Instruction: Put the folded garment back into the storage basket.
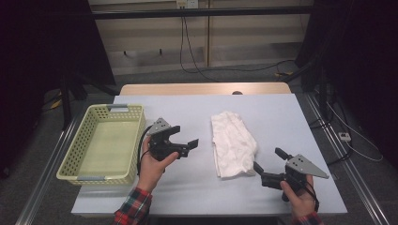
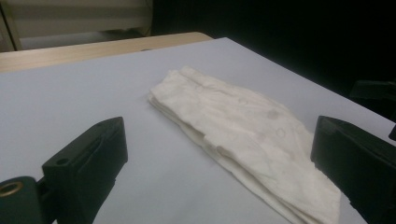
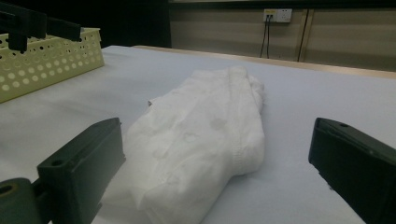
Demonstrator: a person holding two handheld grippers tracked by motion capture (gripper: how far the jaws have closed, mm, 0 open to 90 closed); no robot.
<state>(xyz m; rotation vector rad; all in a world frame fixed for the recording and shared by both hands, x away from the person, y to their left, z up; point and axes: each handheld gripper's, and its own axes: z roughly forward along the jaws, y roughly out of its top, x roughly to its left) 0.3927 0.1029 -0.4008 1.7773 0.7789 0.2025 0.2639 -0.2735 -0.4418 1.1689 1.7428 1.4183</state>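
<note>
The cloth [image 1: 232, 143] lies folded mid-table, basket [image 1: 105, 140] at its 9 o'clock. Both grippers gape wide, empty: right [image 1: 266, 165] at 5 o'clock, left [image 1: 184, 138] at 9. Best pinch all layers by the near edge.

My left hand [image 1: 152, 161], in a red plaid sleeve, holds the black two-jaw left gripper [image 1: 184, 139] with jaws spread wide, pointing right. My right hand [image 1: 296, 192] grips the black right gripper [image 1: 268, 161], jaws equally wide, aimed up-left.
</note>
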